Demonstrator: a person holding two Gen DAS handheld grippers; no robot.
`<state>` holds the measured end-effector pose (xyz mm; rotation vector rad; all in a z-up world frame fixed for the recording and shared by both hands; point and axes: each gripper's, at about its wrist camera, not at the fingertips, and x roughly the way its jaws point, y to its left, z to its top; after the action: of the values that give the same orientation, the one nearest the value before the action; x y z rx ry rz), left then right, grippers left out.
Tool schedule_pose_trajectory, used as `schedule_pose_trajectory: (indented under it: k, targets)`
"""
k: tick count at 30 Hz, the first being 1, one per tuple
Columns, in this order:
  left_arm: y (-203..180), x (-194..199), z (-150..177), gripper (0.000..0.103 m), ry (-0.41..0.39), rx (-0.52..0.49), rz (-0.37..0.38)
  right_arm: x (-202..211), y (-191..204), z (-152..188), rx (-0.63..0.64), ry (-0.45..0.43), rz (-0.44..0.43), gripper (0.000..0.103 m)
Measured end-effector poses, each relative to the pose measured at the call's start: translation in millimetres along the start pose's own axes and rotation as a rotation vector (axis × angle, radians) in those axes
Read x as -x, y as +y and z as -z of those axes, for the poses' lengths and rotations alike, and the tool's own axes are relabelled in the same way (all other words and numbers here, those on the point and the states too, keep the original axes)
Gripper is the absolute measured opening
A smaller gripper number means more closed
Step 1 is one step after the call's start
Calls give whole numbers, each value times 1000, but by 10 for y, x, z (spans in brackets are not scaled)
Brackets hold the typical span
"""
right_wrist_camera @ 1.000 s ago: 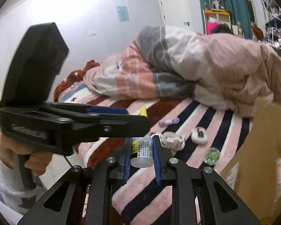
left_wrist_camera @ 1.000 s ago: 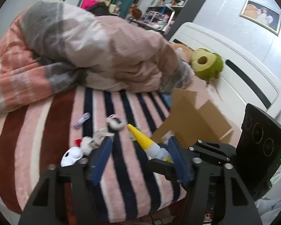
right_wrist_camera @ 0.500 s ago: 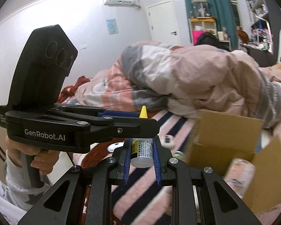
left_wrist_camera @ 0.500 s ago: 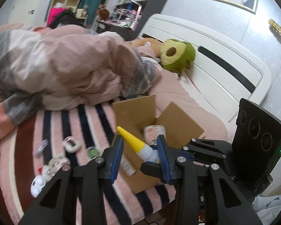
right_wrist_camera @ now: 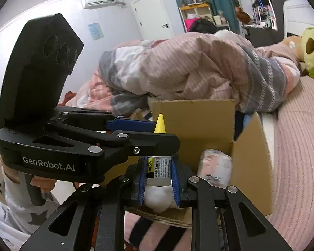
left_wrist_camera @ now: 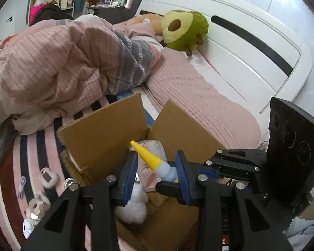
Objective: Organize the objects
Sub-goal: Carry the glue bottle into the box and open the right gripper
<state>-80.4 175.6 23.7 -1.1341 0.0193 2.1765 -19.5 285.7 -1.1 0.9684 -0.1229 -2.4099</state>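
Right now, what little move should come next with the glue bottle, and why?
Probably lower the right tool a little and let go: it grips the glue bottle right over the open cardboard box, where other things already lie.

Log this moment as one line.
stage: carry to box | right gripper: shut on glue bottle | left gripper: no grip | cardboard box: open

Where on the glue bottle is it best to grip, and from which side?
Grip the glue bottle on its straight labelled body, from the base end as the right gripper does; the yellow tapered nozzle would probably slip free.
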Motion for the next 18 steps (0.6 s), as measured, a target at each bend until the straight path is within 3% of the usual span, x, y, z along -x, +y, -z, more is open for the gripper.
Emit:
schedule_pose_trajectory:
  k: [6, 10, 15, 18]
  targets:
    - [-28, -145, -39, 34, 36, -27, -39, -66, -101, -7, 1, 41, 11, 18]
    - [26, -126, -33, 56, 41, -15, -81, -69, -107, -8, 12, 64, 46, 30]
    - [70, 53, -32, 70, -4, -19, -84, -10, -111, -9, 18, 59, 71, 30]
    - [121, 204, -4, 74, -31, -15, -109, 24, -123, -14, 7, 51, 86, 31]
